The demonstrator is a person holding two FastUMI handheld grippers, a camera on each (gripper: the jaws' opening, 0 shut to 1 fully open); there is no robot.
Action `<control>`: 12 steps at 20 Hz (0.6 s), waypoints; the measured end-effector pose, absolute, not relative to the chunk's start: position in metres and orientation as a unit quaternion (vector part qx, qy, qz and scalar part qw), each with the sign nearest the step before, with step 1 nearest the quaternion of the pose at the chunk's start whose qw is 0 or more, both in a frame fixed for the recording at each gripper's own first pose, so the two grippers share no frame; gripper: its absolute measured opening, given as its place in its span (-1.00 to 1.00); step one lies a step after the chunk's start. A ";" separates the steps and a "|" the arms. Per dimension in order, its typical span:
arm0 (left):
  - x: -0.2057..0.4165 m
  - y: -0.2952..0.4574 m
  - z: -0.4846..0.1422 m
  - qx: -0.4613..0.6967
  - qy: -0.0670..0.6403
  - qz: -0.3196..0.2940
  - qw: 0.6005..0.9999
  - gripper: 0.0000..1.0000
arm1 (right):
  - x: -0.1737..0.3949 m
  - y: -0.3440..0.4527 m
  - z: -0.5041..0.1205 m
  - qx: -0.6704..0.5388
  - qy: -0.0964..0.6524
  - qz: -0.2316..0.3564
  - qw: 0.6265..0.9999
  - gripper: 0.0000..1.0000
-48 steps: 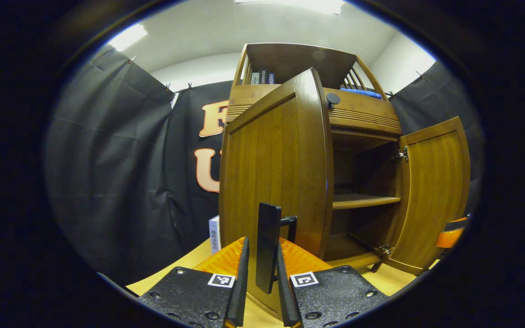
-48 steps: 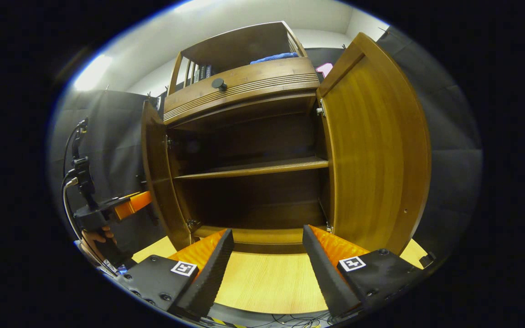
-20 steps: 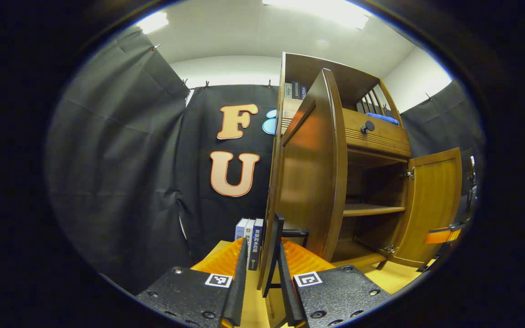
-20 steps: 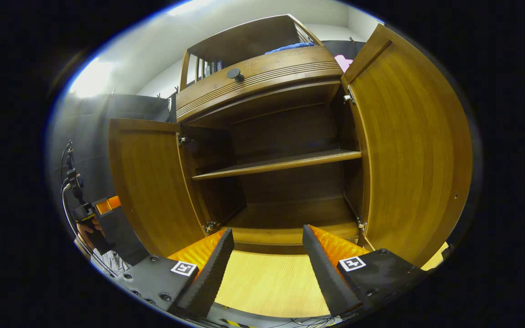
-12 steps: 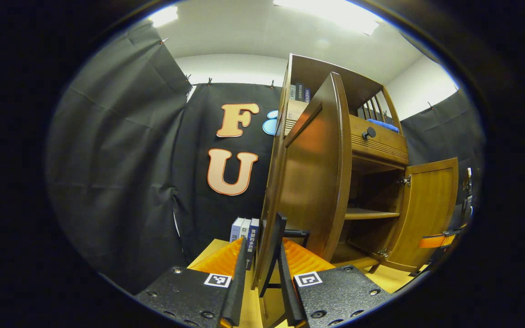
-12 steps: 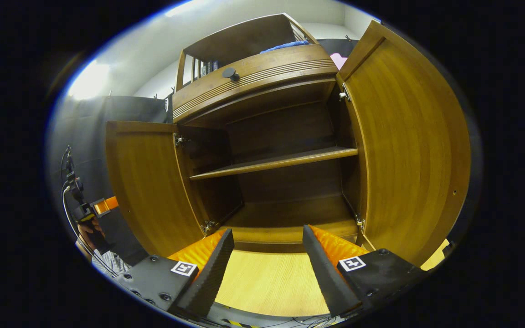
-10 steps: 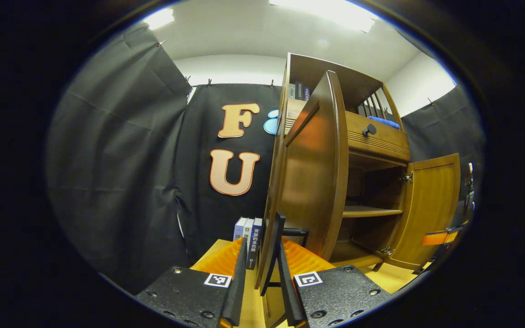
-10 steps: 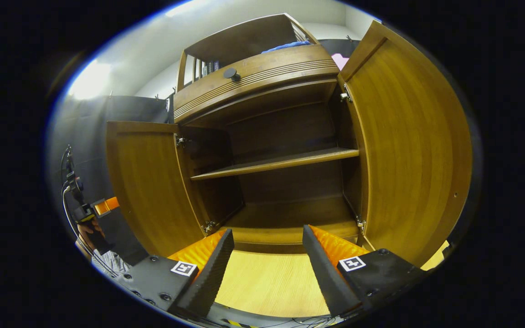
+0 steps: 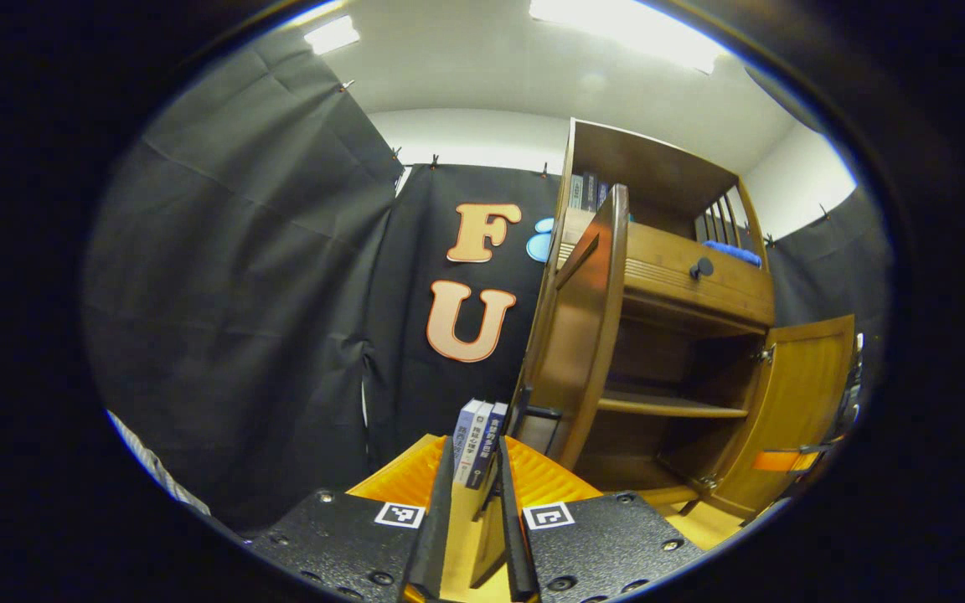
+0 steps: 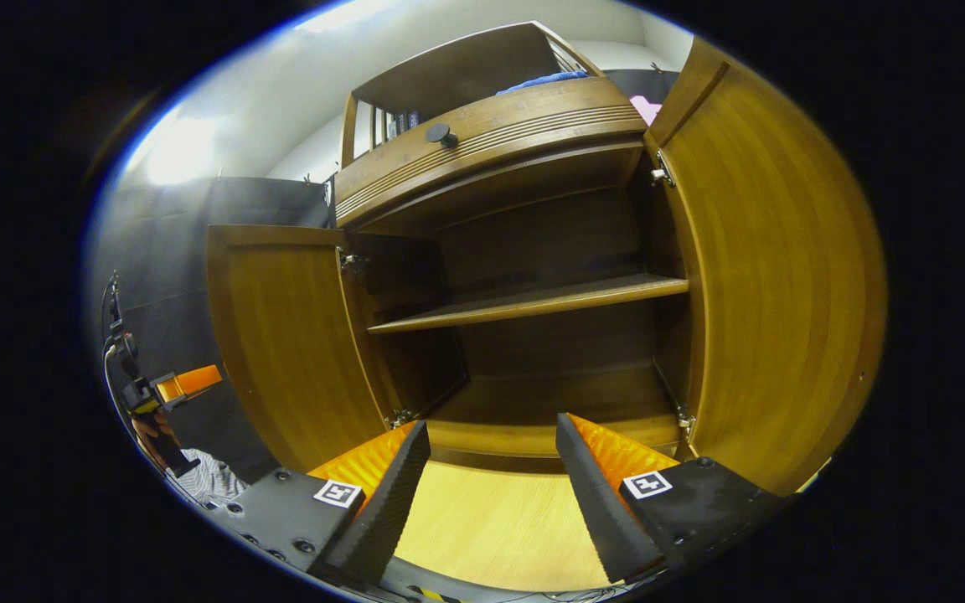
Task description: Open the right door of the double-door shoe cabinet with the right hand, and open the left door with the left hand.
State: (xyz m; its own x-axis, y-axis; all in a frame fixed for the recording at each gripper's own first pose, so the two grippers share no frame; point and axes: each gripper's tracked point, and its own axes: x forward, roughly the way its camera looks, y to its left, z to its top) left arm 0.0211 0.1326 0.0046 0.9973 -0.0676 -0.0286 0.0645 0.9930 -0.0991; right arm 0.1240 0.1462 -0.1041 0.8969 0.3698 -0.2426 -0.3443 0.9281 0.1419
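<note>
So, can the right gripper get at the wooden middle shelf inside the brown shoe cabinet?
Probably yes: the brown wooden left door and right door stand wide open, and the open right gripper faces the wooden middle shelf with nothing between.

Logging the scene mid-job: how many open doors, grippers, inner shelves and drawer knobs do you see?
Open doors: 2 (left door, right door)
Grippers: 2 (left gripper, right gripper)
Inner shelf: 1
Drawer knob: 1
Total: 6
</note>
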 end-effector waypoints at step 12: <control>0.021 -0.029 0.021 -0.046 0.007 -0.206 0.977 -0.41 | 0.109 0.112 -0.094 0.031 0.123 0.151 0.980 0.96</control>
State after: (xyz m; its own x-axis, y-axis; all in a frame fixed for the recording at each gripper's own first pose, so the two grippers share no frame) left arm 0.0206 -0.0292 0.0209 0.9148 -0.4038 0.0061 0.4026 0.9107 -0.0921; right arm 0.1091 0.1121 -0.0944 0.9242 0.3029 -0.2327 -0.2875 0.9527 0.0984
